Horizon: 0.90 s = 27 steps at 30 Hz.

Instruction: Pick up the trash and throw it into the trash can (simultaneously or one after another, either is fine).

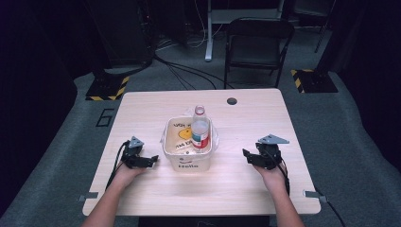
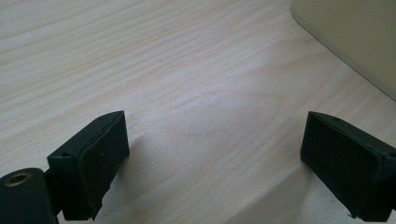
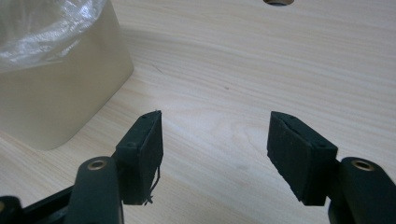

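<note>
Clearly, the biggest thing is the pale wooden surface (image 1: 246, 184), and near its middle stands a cream bin (image 1: 187, 158) lined with a thin plastic bag (image 3: 42, 23). Inside the bin a clear bottle (image 1: 200, 128) with a red label stands nearly upright, its long axis vertical, and its neck rises above the rim on the bin's right side. The bin sits between the two tools: it lies to the right of the left hand-held gripper (image 1: 152, 159) and to the left of the right hand-held gripper (image 1: 245, 154). Both point inward at it. The left one seems nearer to the bin wall, while the bottle leans more to the side of the right one, so I judge that the right hand has the shorter way to the bottle, but it must first rise over the rim. Both forearms come in from the near edge, low and almost flat, with the hands resting close to the wood. In the left gripper view, the jaws stand wide apart with nothing between them, and the bin's corner shows at the upper right. In the right gripper view, the jaws are also spread wide and hold nothing.
</note>
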Each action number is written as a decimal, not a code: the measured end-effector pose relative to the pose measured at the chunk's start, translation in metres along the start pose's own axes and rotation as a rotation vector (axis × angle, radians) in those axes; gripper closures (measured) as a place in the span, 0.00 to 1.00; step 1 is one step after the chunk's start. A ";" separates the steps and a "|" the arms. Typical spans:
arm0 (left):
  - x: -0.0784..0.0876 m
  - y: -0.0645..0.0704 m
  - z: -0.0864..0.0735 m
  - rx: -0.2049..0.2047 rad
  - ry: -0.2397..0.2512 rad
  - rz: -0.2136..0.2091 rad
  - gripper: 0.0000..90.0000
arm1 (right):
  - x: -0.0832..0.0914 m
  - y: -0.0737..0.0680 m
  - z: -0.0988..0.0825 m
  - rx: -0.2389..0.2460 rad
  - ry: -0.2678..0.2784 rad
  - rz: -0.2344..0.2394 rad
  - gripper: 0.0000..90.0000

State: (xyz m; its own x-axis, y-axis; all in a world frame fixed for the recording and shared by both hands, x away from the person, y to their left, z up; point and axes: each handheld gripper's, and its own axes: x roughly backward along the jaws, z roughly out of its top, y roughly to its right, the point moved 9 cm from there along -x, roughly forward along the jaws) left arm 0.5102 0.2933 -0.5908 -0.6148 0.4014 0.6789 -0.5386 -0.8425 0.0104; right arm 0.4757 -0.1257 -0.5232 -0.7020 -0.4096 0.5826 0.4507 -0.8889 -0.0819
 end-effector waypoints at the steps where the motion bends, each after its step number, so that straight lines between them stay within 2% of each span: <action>1: 0.000 0.000 0.000 -0.004 -0.004 0.000 0.08 | -0.001 0.001 -0.002 -0.007 -0.007 0.001 0.38; 9: 0.000 0.000 0.000 -0.003 0.002 0.000 0.08 | -0.007 0.006 -0.016 -0.033 -0.042 -0.001 0.38; 17: 0.000 0.001 0.000 -0.005 -0.004 -0.001 0.08 | -0.016 0.008 -0.027 -0.022 -0.091 0.004 0.37; 22: 0.000 0.002 0.000 -0.011 -0.006 -0.002 0.08 | -0.017 0.015 -0.035 -0.034 -0.113 -0.014 0.36; 27: 0.000 0.003 0.000 -0.013 -0.005 -0.007 0.08 | -0.016 0.021 -0.037 -0.043 -0.109 -0.042 0.32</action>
State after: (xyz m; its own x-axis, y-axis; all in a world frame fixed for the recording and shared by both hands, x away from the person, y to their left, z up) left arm 0.5087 0.2906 -0.5909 -0.6083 0.4053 0.6824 -0.5505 -0.8348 0.0051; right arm 0.4764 -0.1449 -0.5642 -0.6549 -0.3491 0.6703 0.3963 -0.9138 -0.0887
